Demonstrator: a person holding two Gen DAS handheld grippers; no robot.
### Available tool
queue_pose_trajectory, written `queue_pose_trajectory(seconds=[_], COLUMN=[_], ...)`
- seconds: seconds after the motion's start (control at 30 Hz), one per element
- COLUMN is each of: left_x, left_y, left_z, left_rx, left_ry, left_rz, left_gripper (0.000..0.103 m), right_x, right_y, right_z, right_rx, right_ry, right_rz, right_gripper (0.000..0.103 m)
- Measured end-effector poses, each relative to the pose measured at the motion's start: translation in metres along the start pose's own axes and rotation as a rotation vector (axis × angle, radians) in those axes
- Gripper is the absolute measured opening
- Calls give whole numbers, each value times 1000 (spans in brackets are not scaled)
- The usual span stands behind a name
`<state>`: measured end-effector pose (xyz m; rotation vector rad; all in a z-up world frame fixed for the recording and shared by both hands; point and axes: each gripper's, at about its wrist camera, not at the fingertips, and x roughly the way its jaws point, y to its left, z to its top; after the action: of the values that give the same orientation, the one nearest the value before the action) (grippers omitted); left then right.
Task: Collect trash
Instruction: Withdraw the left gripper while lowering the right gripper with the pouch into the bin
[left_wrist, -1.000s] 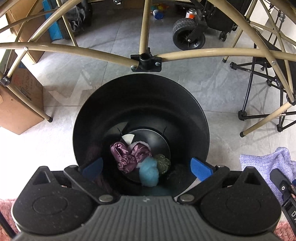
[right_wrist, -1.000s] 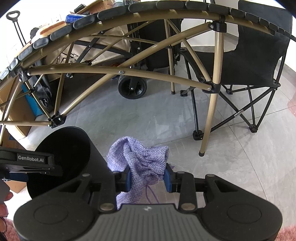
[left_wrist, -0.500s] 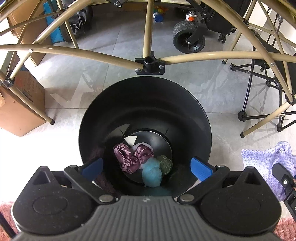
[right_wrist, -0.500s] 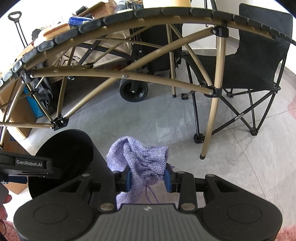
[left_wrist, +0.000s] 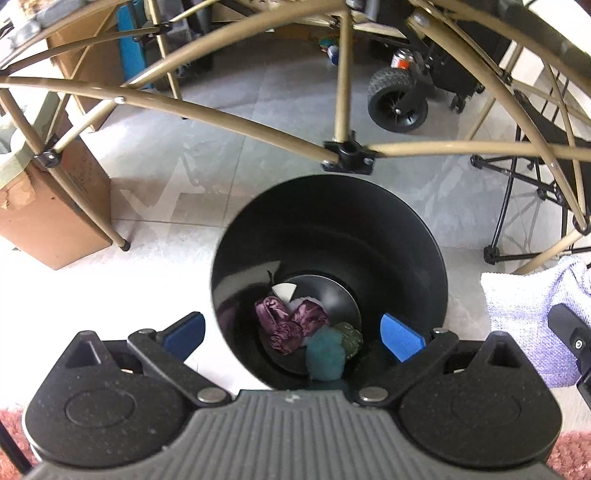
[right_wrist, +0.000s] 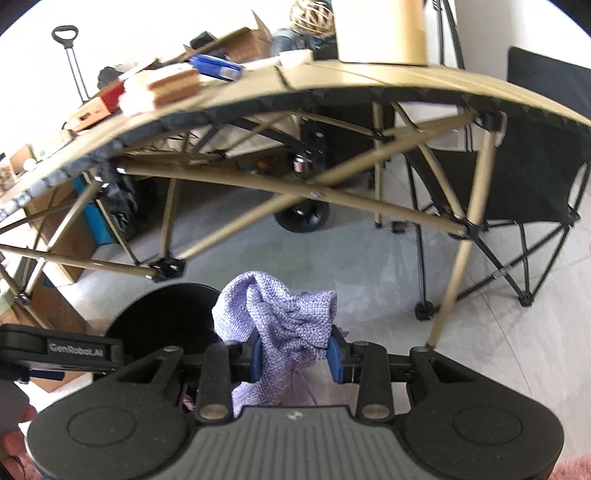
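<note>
A round black trash bin (left_wrist: 328, 221) stands on the grey tile floor under a folding table. At its bottom lie a crumpled purple satin cloth (left_wrist: 288, 321), a teal ball (left_wrist: 325, 356) and a small green wad (left_wrist: 351, 338). My left gripper (left_wrist: 293, 334) hovers over the bin's near rim, open, with nothing between its blue pads. My right gripper (right_wrist: 295, 354) is shut on a crumpled lilac knitted cloth (right_wrist: 280, 317), held beside the bin (right_wrist: 166, 314), which shows at lower left. The same lilac cloth (left_wrist: 524, 306) appears at the right edge of the left wrist view.
Tan crossed legs of the folding table (right_wrist: 332, 85) span both views just behind the bin. A cardboard box (left_wrist: 48, 206) sits left, a black wheeled cart (left_wrist: 399, 99) behind, a black folding chair (right_wrist: 535, 177) right. Pink rug (left_wrist: 572, 454) lies at the near edge.
Both grippers rose and drew back: the bin looks smaller and has shifted right in the left view, and the tabletop came into the right view. The lilac cloth stays gripped.
</note>
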<state>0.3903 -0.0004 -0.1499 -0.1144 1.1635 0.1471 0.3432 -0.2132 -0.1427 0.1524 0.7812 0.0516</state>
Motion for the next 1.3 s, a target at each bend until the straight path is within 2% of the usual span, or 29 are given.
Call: queue_pose_trajectory(seconds=[0.47,0.77,0.97,1.3], left_x=[-13,-13,-4,10], left_y=[68,107,129,145], left_z=[-2,-6,-8,-15], left_rx=[-101,-155,-186,-179], left_ry=[-36,-40,-22,11], left_rz=[29,54,80,117], left_gripper=[103,103,103,103], right_x=[16,46,70,100], right_y=[74,113,129,142], right_z=[5,5,8,6], right_rx=[-111,-161,-177,-183], right_ry=[36,110,184,279], right_rz=[86,119,136,123], right_gripper=[33,33,33,33])
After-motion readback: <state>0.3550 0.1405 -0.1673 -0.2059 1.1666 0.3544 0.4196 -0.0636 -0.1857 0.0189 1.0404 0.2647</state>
